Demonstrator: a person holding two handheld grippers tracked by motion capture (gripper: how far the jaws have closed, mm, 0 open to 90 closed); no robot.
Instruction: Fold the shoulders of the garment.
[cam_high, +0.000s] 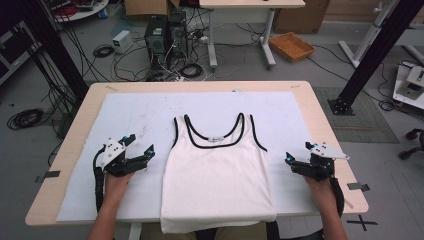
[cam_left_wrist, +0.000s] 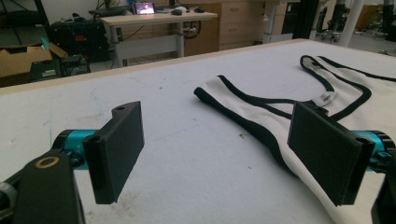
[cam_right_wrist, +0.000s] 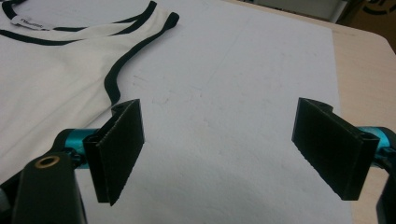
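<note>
A white tank top (cam_high: 217, 172) with black trim lies flat on the white mat (cam_high: 130, 115), straps toward the far side, its hem hanging over the table's near edge. My left gripper (cam_high: 138, 145) rests on the mat just left of the garment, open and holding nothing; its view looks along the left strap (cam_left_wrist: 243, 105). My right gripper (cam_high: 298, 156) sits to the right of the garment, open with nothing between its jaws; the tank top's armhole edge (cam_right_wrist: 112, 79) lies at the left of its view.
The mat covers most of a wooden table (cam_high: 320, 107). Beyond the far edge stand computer towers (cam_high: 165, 35), cables and an orange basket (cam_high: 291, 46) on the floor. A black frame post (cam_high: 372, 55) rises at the right.
</note>
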